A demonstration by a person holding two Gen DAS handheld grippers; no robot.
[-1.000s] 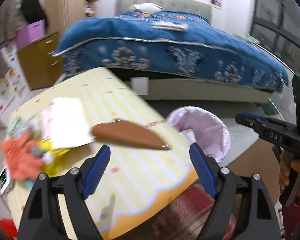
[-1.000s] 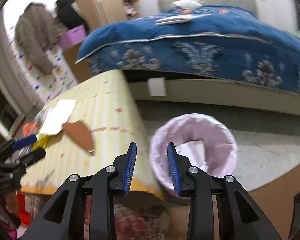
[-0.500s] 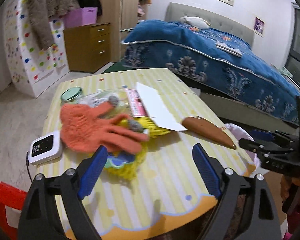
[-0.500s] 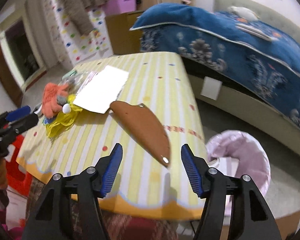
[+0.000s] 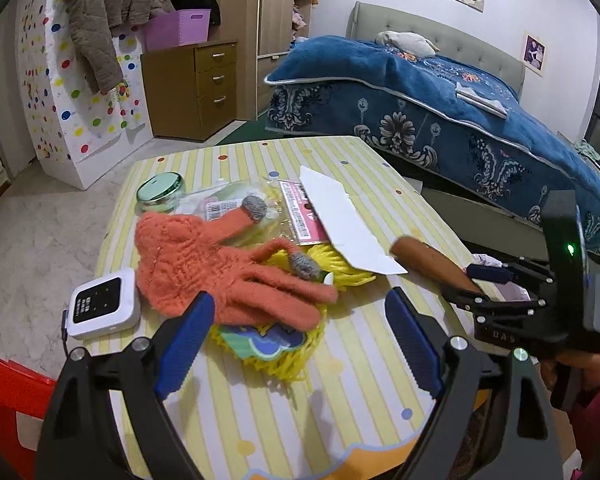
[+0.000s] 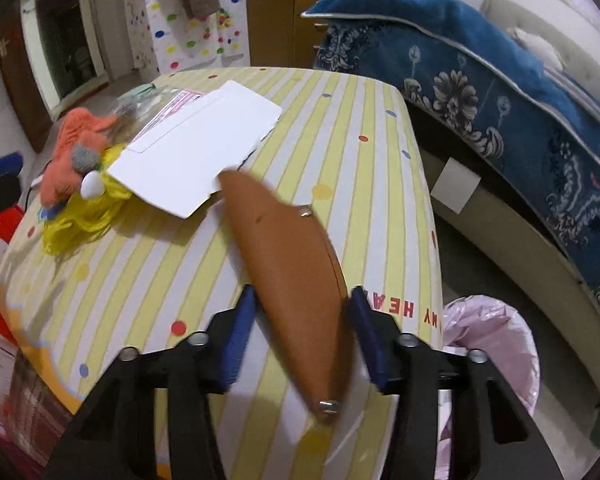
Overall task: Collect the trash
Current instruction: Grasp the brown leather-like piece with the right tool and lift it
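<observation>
A brown leather pouch (image 6: 288, 264) lies on the yellow striped table (image 6: 340, 128), partly under a white card (image 6: 196, 148). My right gripper (image 6: 300, 332) is open, its jaws on either side of the pouch's near end. My left gripper (image 5: 296, 340) is open above the table's front, just short of an orange glove (image 5: 204, 260) lying on a yellow mop-like cloth (image 5: 284, 356). The pouch (image 5: 428, 260) and right gripper (image 5: 480, 284) also show in the left wrist view. A pink-lined trash bin (image 6: 496, 344) stands on the floor right of the table.
A pink packet (image 5: 300, 216), a green-lidded jar (image 5: 160, 190) and a white device (image 5: 100, 304) lie on the table. A red chair (image 5: 4, 392) is at the left. A blue bed (image 5: 440, 100) and wooden drawers (image 5: 196, 88) stand behind.
Both grippers swung from the bin toward the table. The right gripper opened and moved in around the brown pouch. The left gripper came closer to the orange glove.
</observation>
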